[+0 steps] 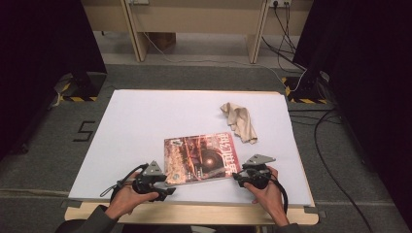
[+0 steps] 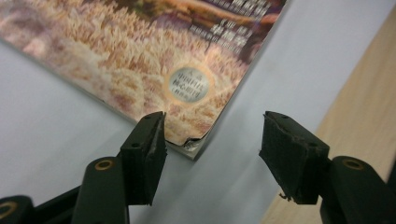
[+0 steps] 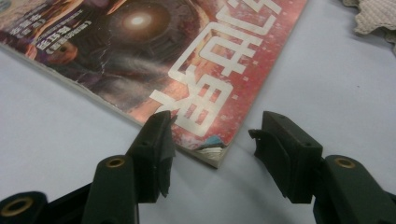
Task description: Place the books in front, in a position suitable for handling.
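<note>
A magazine (image 1: 199,158) with a red-brown cover lies flat on the white table sheet (image 1: 141,121). My left gripper (image 1: 169,187) is at its near left corner. In the left gripper view the jaws (image 2: 212,135) stand open, and the worn corner of the magazine (image 2: 154,60) lies low between them, with no pad pressing on it. My right gripper (image 1: 236,175) is at the near right corner. Its jaws (image 3: 212,130) are open too, and the frayed corner of the magazine (image 3: 163,51) sits just ahead of the gap, untouched.
A crumpled beige cloth (image 1: 240,121) lies on the sheet beyond the magazine's right side, and it shows at the top right of the right gripper view (image 3: 373,16). The table's wooden front edge (image 1: 194,213) runs just behind both hands. Cables cross the floor at the right.
</note>
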Motion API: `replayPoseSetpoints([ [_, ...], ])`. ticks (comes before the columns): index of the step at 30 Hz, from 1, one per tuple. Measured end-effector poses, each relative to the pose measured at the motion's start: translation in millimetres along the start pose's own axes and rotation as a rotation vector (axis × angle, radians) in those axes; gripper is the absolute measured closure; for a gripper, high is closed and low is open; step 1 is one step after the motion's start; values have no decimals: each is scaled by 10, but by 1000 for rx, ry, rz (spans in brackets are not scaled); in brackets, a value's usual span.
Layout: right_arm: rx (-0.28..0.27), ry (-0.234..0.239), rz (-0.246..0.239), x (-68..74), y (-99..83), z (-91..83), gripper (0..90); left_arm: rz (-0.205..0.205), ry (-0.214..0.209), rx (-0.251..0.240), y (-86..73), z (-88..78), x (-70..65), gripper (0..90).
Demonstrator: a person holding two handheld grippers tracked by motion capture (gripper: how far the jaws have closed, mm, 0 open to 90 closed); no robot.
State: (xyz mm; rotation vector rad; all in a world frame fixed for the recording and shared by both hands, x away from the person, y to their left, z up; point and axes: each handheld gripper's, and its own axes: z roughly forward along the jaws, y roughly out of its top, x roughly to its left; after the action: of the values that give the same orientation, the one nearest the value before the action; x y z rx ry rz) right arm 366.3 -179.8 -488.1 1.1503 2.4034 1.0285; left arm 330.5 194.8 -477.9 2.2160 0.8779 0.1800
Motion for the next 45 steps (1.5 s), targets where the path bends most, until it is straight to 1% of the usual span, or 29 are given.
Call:
replayPoseSetpoints([
  [2, 0, 1, 4, -12, 5, 5, 443, -4, -3, -33, 39, -65, 23, 396],
  [4, -1, -10, 4, -9, 13, 2, 451, -15, 17, -64, 93, -132, 82, 381],
  [5, -18, -17, 13, 8, 17, -26, 462, -23, 28, -81, 131, -162, 130, 376],
  [7, -24, -21, 15, 10, 23, -37, 457, -37, 56, -110, 208, -194, 231, 377],
  [9, -31, -28, 25, 15, 27, -46, 447, -53, 67, -122, 285, -185, 335, 375],
  [10, -29, -22, 30, 20, 21, -44, 444, -56, 75, -129, 321, -169, 384, 366],
  [13, -22, -4, 38, 41, 11, -14, 442, -70, 102, -123, 409, -68, 543, 343],
  [14, -18, -2, 33, 50, 11, -2, 442, -85, 127, -127, 453, 33, 665, 334],
  [15, -18, -2, 33, 50, 11, -2, 442, -85, 127, -127, 453, 33, 665, 326],
  [16, -11, 6, 22, 68, 9, 12, 443, -100, 151, -125, 479, 145, 785, 317],
  [17, -11, 6, 22, 68, 9, 12, 443, -100, 151, -125, 479, 145, 785, 310],
  [19, -9, 5, 11, 81, 6, 26, 441, -112, 160, -116, 485, 257, 889, 305],
  [20, -9, 5, 9, 81, 5, 25, 441, -115, 172, -110, 493, 338, 965, 304],
  [21, -9, 5, 9, 81, 5, 25, 441, -115, 172, -110, 493, 338, 965, 299],
  [22, -12, 7, 7, 79, 2, 28, 440, -118, 169, -117, 502, 396, 1023, 291],
  [23, -14, 5, 0, 75, 2, 31, 438, -118, 169, -117, 502, 396, 1023, 285],
  [24, -10, 5, 6, 87, 1, 30, 432, -116, 158, -106, 518, 447, 1066, 278],
  [25, -10, 5, 1, 90, 0, 31, 427, -89, 179, -91, 530, 467, 1076, 268],
  [26, -11, 3, -4, 97, -2, 32, 418, -89, 179, -91, 530, 467, 1076, 264],
  [27, -10, 4, -7, 101, -2, 35, 406, -57, 184, -95, 559, 504, 1093, 253],
  [28, -11, 4, -9, 103, 1, 40, 402, -75, 154, -98, 569, 527, 1103, 263],
  [29, -10, 1, -7, 109, 2, 40, 402, -75, 154, -98, 569, 527, 1103, 250],
  [30, -7, -1, -9, 114, 2, 40, 397, -74, 149, -89, 581, 546, 1115, 220],
  [31, -7, -3, -14, 119, 1, 42, 392, -76, 139, -79, 609, 550, 1141, 216],
  [34, -7, -8, -22, 129, 7, 53, 399, -70, 140, -86, 613, 546, 1162, 243],
  [36, -5, -20, -33, 139, 15, 64, 402, -62, 135, -73, 588, 536, 1143, 247],
  [39, -1, -20, -34, 137, 38, 80, 385, -86, 90, -65, 521, 483, 1128, 269],
  [42, -2, -7, -23, 114, 66, 96, 379, -79, 74, -61, 473, 431, 1094, 321],
  [45, -2, -2, -19, 97, 82, 109, 378, -69, 72, -54, 452, 410, 1053, 324],
])
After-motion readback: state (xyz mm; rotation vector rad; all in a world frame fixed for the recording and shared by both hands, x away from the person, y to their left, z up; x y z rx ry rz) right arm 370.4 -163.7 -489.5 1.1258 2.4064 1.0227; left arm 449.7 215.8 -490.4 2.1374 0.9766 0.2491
